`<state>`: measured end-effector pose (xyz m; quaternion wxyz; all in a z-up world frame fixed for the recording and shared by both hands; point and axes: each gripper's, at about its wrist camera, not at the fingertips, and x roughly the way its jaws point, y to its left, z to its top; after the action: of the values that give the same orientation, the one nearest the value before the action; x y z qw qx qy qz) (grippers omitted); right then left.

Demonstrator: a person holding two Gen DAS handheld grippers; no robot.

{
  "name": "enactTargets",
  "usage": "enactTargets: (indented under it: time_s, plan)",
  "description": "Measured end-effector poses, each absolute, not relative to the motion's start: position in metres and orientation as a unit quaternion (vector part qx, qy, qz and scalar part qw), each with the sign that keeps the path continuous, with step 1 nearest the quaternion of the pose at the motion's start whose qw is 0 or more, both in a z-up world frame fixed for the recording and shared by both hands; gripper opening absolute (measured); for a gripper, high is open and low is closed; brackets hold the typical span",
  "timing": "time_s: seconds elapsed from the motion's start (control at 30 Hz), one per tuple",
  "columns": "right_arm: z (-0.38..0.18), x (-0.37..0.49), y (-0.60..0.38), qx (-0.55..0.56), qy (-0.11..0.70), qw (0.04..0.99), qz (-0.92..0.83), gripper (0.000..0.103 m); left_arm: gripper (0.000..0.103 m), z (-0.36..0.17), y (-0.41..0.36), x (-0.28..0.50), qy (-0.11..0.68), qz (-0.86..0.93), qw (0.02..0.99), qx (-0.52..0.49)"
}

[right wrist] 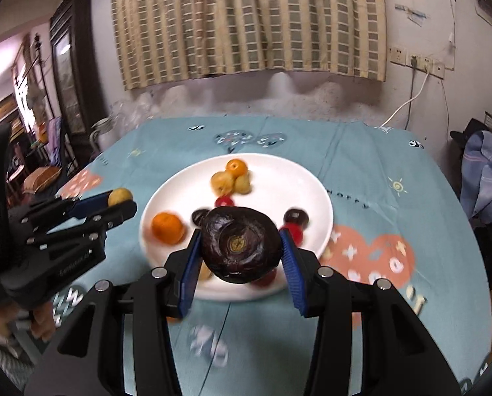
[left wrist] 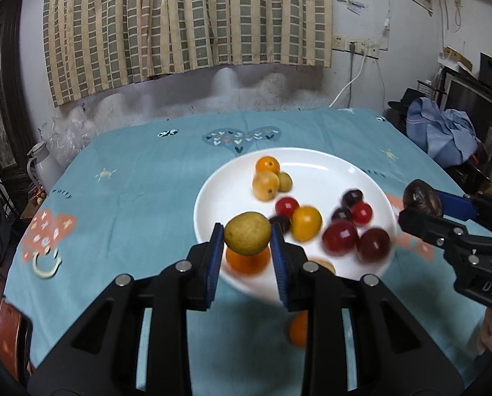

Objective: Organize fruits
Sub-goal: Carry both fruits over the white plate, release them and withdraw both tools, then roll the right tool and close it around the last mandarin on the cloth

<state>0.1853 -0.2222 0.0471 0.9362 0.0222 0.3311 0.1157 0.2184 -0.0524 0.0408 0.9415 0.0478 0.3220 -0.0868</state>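
Note:
A white plate [left wrist: 232, 194] [right wrist: 279, 178] in the middle of the table holds several small fruits: oranges, yellow ones, red and dark ones. My left gripper [left wrist: 247, 234] is shut on a yellow-green fruit [left wrist: 247, 233] and hangs over the plate's near left rim. That fruit [right wrist: 120, 197] and gripper [right wrist: 122, 202] also show at the left of the right wrist view. My right gripper [right wrist: 241, 246] is shut on a wrinkled dark purple fruit [right wrist: 241, 244] above the plate's near rim. The same dark fruit [left wrist: 422, 198] shows at the right of the left wrist view.
A teal patterned cloth [left wrist: 130, 198] covers the table. One orange [left wrist: 298, 328] lies on the cloth in front of the plate. A white jug [left wrist: 43, 165] stands off the table's far left corner. Blue clothing [left wrist: 444, 132] lies heaped at the right. A curtain [left wrist: 186, 19] hangs behind.

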Motion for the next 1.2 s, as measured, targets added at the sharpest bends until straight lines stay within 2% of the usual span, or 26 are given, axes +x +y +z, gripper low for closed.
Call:
enactTargets:
  time_s: [0.23,0.3,0.33,0.37,0.4,0.67,0.9,1.1,1.2]
  plan:
    - [0.027,0.232,-0.22,0.025,0.35,0.93,0.107,0.047,0.029,0.025,-0.06,0.263,0.335,-0.083,0.937,0.047]
    - [0.021,0.24,-0.221,0.035,0.36,0.926,0.112,0.05,0.03,0.021,-0.059,0.271,0.341,-0.084,0.935,0.04]
    - [0.02,0.242,-0.222,0.041,0.361,0.925,0.113,0.062,0.042,0.019,-0.059,0.272,0.341,-0.085,0.935,0.039]
    - [0.02,0.241,-0.222,0.044,0.357,0.926,0.111,0.065,0.059,0.017,-0.059,0.272,0.336,-0.086,0.937,0.041]
    - [0.02,0.24,-0.221,0.043,0.354,0.928,0.111,0.065,0.062,0.017,-0.059,0.27,0.328,-0.082,0.94,0.045]
    - [0.032,0.216,-0.222,0.039,0.344,0.931,0.116,0.065,0.063,0.019,-0.055,0.251,0.32,-0.08,0.943,0.053]
    - [0.065,0.161,-0.225,0.051,0.313,0.94,0.127,0.065,0.063,0.045,-0.029,0.202,0.302,-0.067,0.95,0.042]
    - [0.095,0.103,-0.224,0.06,0.277,0.949,0.14,0.065,0.072,0.073,-0.007,0.143,0.278,-0.046,0.959,0.036]
    - [0.102,0.078,-0.227,0.077,0.263,0.95,0.15,0.071,0.079,0.077,-0.004,0.116,0.275,-0.047,0.96,0.03]
